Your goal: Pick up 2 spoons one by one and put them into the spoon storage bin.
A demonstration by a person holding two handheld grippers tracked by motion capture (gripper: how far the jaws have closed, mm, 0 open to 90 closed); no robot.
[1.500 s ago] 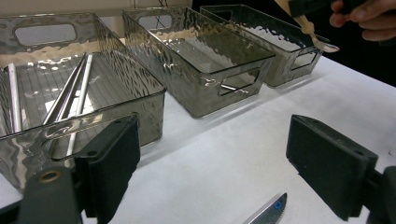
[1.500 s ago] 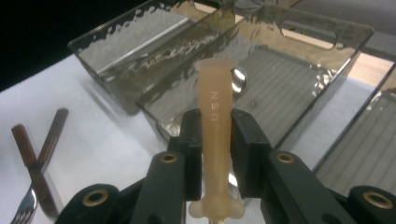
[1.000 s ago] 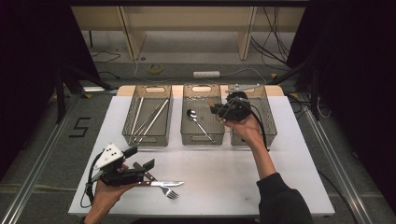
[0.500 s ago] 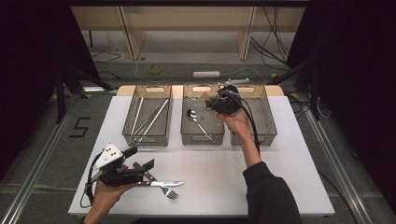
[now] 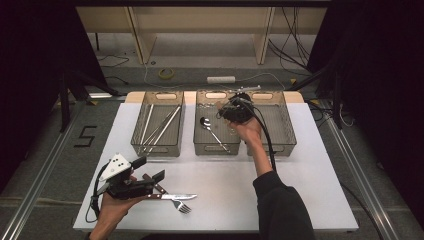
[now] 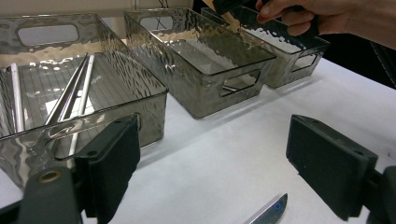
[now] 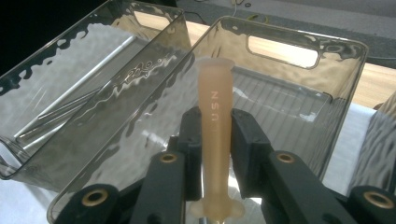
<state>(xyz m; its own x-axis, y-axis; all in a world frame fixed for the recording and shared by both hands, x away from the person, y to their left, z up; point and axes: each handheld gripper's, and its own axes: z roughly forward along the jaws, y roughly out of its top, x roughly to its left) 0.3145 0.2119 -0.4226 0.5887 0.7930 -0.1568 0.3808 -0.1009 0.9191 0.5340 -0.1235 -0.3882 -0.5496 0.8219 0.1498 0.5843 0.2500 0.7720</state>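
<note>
While the white table (image 5: 310, 185) carries three clear bins, the right tongs (image 7: 215, 140) hang over the middle bin (image 5: 216, 150), clenched on a tan plastic piece (image 7: 214, 121) that stands upright between the jaws. Left tongs (image 5: 150, 170) sit released near the front, a knife (image 5: 175, 197) and fork (image 5: 181, 205) just beside them.

White table (image 5: 310, 200) with three clear bins: left bin (image 5: 157, 122) holding long metal rods, middle bin (image 5: 216, 127) holding a spoon (image 5: 210, 131). Right gripper (image 5: 235, 109) held above the middle bin; left gripper (image 5: 145, 172) beside a knife (image 5: 175, 196) and fork (image 5: 181, 205).
</note>
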